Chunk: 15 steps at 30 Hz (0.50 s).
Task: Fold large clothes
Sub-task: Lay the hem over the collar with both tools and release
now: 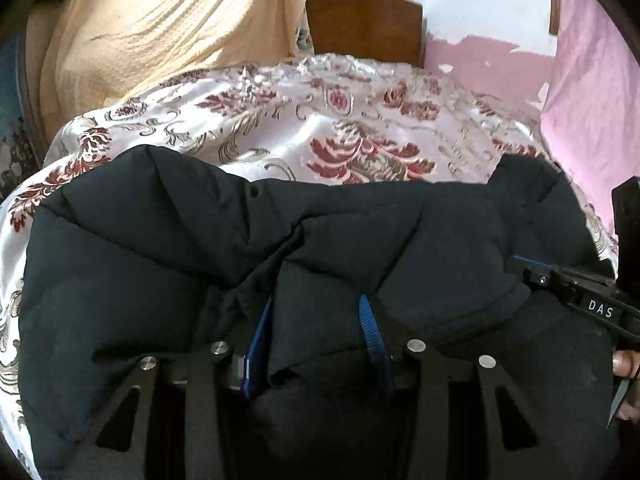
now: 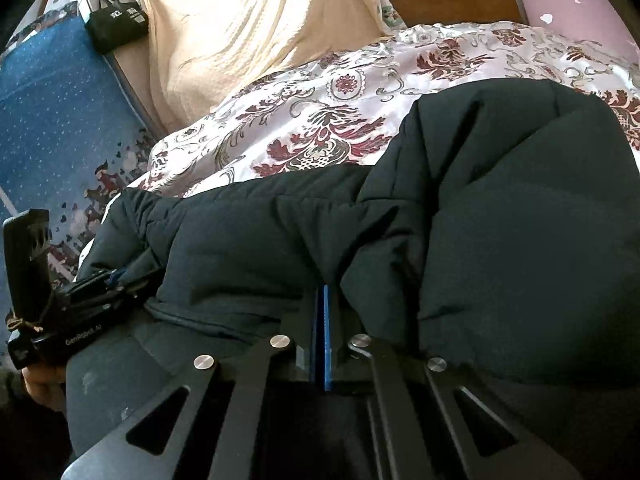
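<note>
Two claws work a black padded jacket (image 1: 168, 240) lying on a bed w/ a floral satin bedspread (image 1: 280, 120). Left claw (image 1: 316, 336): fingers part-open, blue pads apart, w/ a fold of jacket fabric bunched between them; pads appear to press the fold, though the hold isn't fully clear. Right claw (image 2: 325, 320): blue pads pressed together, jacket fabric lapping over the tips, so it is clamped on the jacket's near edge. Left-wrist view also shows the right claw (image 1: 524, 268) entering from the right edge, tips buried in the jacket; right-wrist view shows the left claw (image 2: 116, 278) at lower left, likewise against the fabric. Jacket (image 2: 500, 200) spans the bed's near side, puffed and creased, quilted seams visible, its far edge resting on the bedspread (image 2: 320, 112). Bkgd: cream knitted blanket (image 1: 152, 28) draped at upper left, wooden headboard (image 1: 360, 20) behind, pink cloth (image 1: 592, 80) at right, peeling pink wall (image 1: 488, 60). Right-wrist view adds a blue patterned mat (image 2: 52, 112) and a small black bag (image 2: 116, 24) at upper left.
</note>
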Motion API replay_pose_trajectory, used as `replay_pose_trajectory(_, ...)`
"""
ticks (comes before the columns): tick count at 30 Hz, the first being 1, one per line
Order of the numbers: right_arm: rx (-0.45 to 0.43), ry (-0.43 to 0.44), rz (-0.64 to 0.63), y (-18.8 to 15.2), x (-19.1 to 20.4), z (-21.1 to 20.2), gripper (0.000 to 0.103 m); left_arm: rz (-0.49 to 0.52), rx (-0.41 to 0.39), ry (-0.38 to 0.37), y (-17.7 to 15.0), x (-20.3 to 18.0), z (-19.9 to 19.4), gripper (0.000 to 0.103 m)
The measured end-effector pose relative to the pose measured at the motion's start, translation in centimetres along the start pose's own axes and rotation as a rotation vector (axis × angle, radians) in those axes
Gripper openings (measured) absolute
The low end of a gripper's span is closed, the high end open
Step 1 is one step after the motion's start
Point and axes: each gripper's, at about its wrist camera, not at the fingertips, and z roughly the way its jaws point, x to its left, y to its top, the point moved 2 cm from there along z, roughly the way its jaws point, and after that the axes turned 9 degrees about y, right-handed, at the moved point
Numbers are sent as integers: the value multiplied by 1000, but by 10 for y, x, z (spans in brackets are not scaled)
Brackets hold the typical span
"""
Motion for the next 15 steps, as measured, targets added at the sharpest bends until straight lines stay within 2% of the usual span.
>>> replay_pose_trajectory(2, -24, 16, 4, -2, 0, -7, 0, -40, -29, -50, -2, 8, -11, 47)
replay_pose_trajectory(5, -50, 51, 57, -4, -1, -27, 6, -93, 15, -80, -3, 18, -23, 60)
replay_pose_trajectory(6, -64, 56, 74, -6, 0, -36, 11, -99, 17, -74, -4, 20, -30, 61)
replay_pose_trajectory(7, -75, 63, 84, -7, 0, -42, 19, -97, 17, -59, -5, 20, -34, 67)
replay_pose_trajectory(8, -82, 66, 92, -9, 0, -48, 23, -88, 19, -31, -7, 20, -39, 71)
replay_pose_trajectory(11, -78, 31, 82, -13, 10, -64, 38, -70, 34, 0, -8, 18, -54, 71)
replay_pose_trajectory(13, -65, 8, 38, -16, 23, -75, 56, -74, 43, 6, -9, 19, -64, 74)
replay_pose_trajectory(15, -54, -10, -13, -17, 35, -87, 60, -88, 48, 10, -11, 21, -78, 78)
